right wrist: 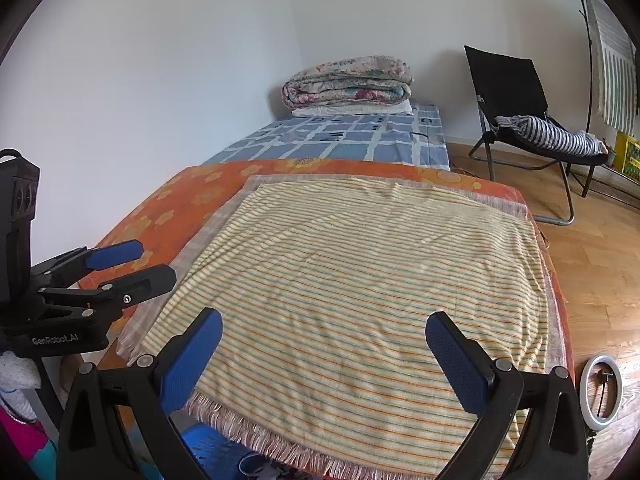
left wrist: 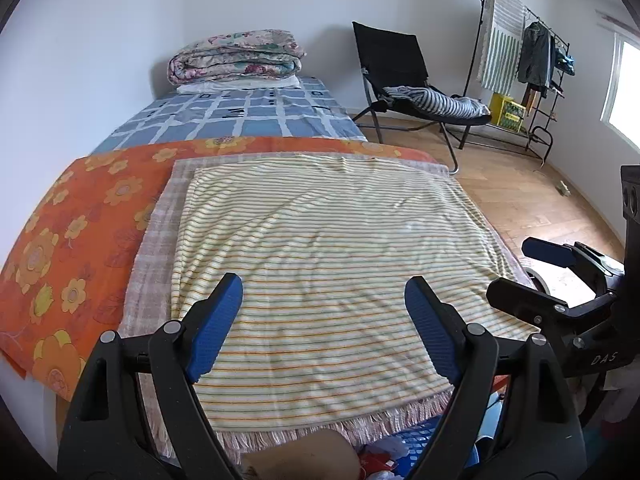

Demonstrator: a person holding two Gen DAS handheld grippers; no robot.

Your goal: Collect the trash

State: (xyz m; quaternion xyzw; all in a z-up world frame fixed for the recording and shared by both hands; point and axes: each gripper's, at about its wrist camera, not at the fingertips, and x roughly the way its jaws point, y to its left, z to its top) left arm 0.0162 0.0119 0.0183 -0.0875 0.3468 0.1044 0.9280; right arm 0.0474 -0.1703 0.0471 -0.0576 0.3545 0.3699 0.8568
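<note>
a: item, left gripper: jaws wide, empty. right gripper: jaws wide, empty. both above the striped blanket.

b: item, trash?

a: none on the blanket. scraps show in a blue basket below its fringed near edge, under the left gripper, likely nearer.

"GenRobot.AI" stands on the left gripper body, and "DAS" on the right gripper body.
</note>
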